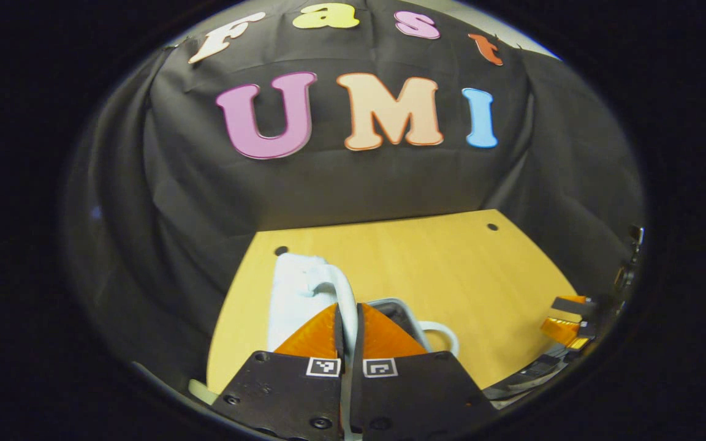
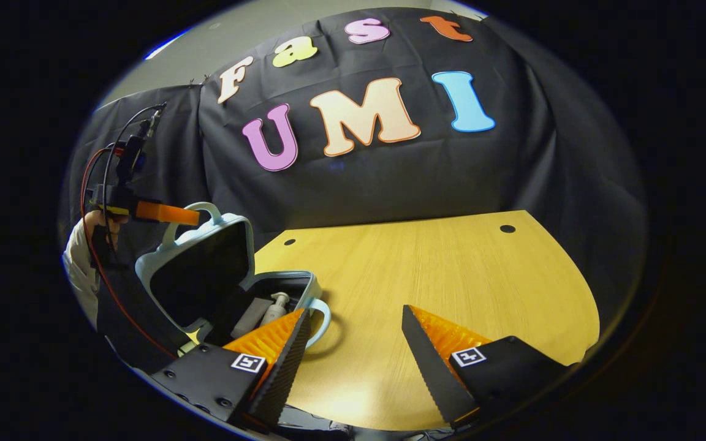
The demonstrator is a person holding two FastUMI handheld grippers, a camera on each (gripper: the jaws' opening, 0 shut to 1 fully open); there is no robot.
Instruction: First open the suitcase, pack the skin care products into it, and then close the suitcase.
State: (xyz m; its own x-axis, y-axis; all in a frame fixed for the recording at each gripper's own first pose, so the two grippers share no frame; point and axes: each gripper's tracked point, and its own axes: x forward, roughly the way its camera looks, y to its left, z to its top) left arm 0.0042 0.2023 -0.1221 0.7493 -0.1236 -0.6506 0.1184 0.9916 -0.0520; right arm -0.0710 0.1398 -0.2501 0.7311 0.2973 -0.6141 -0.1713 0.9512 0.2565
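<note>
Two grippers, left gripper (image 1: 349, 331) clamped on suitcase lid handle (image 1: 344, 294), right gripper (image 2: 356, 343) apart over table (image 2: 439, 275).

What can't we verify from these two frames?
- Suitcase contents: right gripper view shows a pump bottle and a flat item; the rest is hidden behind the raised lid and the right claw.
- Suitcase body in left gripper view: mostly covered by the left claw, shut on the lid handle.
- Suitcase latches: too small to see.

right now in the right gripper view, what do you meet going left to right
person's hand → left hand-held gripper on the lid handle → open suitcase → bottle inside → bare table
</note>
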